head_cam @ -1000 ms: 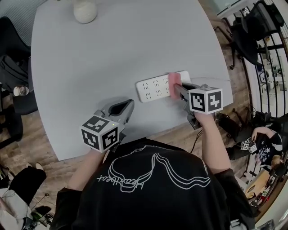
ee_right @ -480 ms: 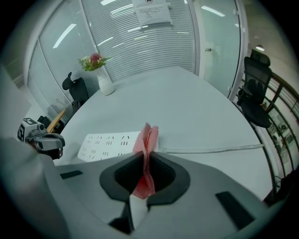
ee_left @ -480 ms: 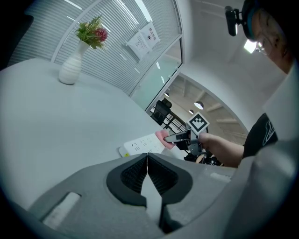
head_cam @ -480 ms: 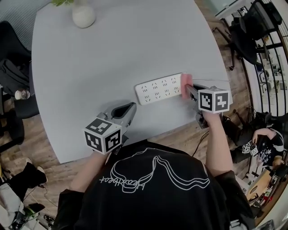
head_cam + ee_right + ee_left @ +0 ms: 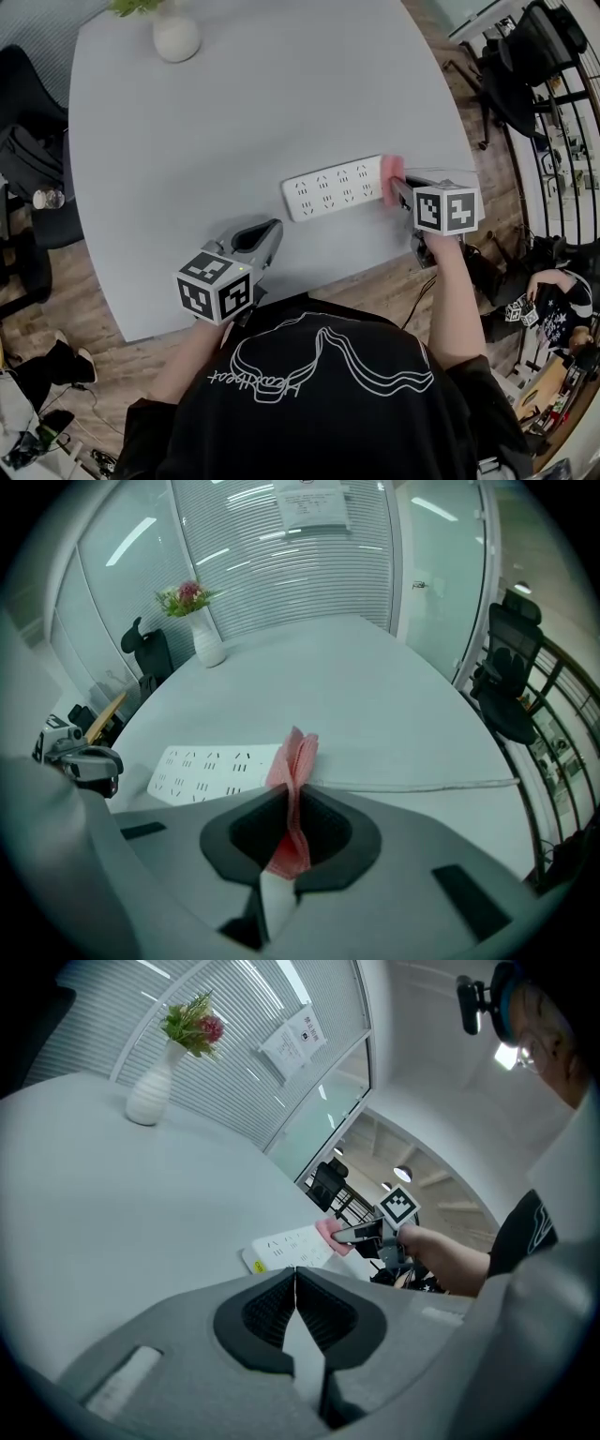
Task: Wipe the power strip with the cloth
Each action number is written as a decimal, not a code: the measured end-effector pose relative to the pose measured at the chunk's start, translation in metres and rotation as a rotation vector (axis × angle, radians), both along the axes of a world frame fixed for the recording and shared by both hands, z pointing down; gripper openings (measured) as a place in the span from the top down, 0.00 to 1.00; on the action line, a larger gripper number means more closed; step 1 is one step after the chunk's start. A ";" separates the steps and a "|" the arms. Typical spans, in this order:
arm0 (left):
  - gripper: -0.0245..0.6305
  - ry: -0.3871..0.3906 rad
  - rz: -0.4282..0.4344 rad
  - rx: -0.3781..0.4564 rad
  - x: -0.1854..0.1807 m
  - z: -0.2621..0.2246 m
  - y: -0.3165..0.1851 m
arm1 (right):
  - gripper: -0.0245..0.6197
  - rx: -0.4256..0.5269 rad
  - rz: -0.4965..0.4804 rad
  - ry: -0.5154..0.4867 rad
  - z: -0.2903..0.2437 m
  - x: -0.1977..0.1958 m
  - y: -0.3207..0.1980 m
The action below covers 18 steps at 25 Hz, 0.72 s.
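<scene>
A white power strip lies on the grey table, its cable trailing off to the right. My right gripper is shut on a folded pink cloth, which rests at the strip's right end. In the right gripper view the pink cloth stands pinched between the jaws beside the power strip. My left gripper sits shut and empty near the table's front edge, left of the strip. The left gripper view shows the power strip and the pink cloth ahead.
A white vase with flowers stands at the table's far side. Office chairs stand left of the table, and a black rack stands to the right. The table's front edge runs close to my body.
My right gripper has slid the pink cloth along the power strip from its right part to its right end. The left gripper has stayed about where it was.
</scene>
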<state>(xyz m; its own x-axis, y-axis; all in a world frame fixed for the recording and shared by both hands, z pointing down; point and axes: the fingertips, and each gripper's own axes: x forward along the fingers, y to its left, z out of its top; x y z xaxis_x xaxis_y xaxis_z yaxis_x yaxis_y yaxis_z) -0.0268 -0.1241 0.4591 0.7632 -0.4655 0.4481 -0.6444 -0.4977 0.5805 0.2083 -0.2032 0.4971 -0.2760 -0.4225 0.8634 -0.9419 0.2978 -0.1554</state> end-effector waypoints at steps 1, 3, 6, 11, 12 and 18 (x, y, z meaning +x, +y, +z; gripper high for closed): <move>0.94 0.002 0.000 0.000 0.001 0.000 0.000 | 0.90 0.004 0.007 -0.015 -0.003 -0.001 0.000; 0.94 -0.001 -0.001 0.002 0.000 -0.001 0.001 | 0.90 0.013 0.021 -0.057 -0.011 -0.004 0.000; 0.94 0.005 -0.016 -0.014 -0.004 0.004 0.000 | 0.90 0.034 0.026 -0.122 -0.022 -0.018 0.000; 0.94 0.008 -0.035 -0.028 -0.010 0.008 0.000 | 0.90 0.036 -0.025 -0.229 -0.031 -0.060 0.009; 0.94 0.009 -0.036 -0.025 -0.009 0.007 0.000 | 0.90 0.040 -0.042 -0.236 -0.034 -0.067 0.010; 0.94 -0.002 -0.039 -0.021 -0.010 0.005 0.002 | 0.90 0.044 -0.134 -0.278 -0.042 -0.107 0.016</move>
<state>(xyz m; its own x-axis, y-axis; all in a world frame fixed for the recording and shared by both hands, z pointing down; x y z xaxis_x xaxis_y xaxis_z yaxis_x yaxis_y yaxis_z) -0.0363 -0.1216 0.4641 0.7440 -0.4850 0.4595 -0.6640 -0.4603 0.5893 0.1013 -0.1874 0.4555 -0.5543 -0.4020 0.7288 -0.8173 0.4285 -0.3853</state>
